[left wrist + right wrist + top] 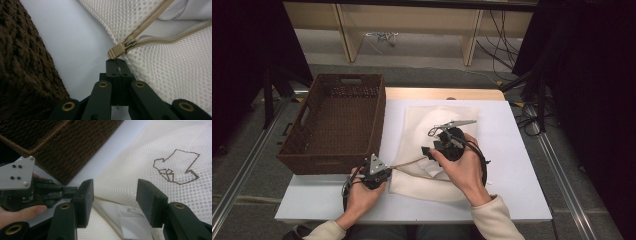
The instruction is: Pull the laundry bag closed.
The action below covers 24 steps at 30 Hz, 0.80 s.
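Cream mesh laundry bag (432,150) lying flat on the white surface (512,165), just right of the brown woven basket (334,122) at the left edge; beyond, grey floor, a wooden frame (407,30) and loose cables (512,40). Left claw (116,65) pressed together just short of the zipper pull (116,51), contact uncertain; right claw (114,197) standing apart over the bag's opened edge. The right claw's view adds a brown stitched emblem (176,166); the left claw's view resolves the zipper teeth.
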Tool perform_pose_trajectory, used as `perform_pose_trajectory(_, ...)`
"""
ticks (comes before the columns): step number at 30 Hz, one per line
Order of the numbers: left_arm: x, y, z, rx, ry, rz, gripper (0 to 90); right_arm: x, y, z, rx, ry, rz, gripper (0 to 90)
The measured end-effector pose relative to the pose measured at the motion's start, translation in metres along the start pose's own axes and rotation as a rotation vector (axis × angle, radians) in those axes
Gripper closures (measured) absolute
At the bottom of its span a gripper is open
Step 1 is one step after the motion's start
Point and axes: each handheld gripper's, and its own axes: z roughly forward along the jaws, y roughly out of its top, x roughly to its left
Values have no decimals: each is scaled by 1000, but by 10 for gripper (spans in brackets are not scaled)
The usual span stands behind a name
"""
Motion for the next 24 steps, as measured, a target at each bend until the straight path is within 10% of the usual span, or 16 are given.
perform_pose_trajectory(1,2,0,-3,10,13,46,893,-1,0,1,-6,-1,-1,492)
perform_pose_trajectory(9,-7,3,-3,-108,16,3,870,-2,0,4,-4,-2,-33,496)
perform_pose_trajectory(15,-14,9,-10,-182,17,78,856,-1,-1,5,12,-7,-25,501)
perform_pose_trajectory(24,-15,4,-24,-230,-9,-6,758,-1,-3,11,26,-14,-62,570)
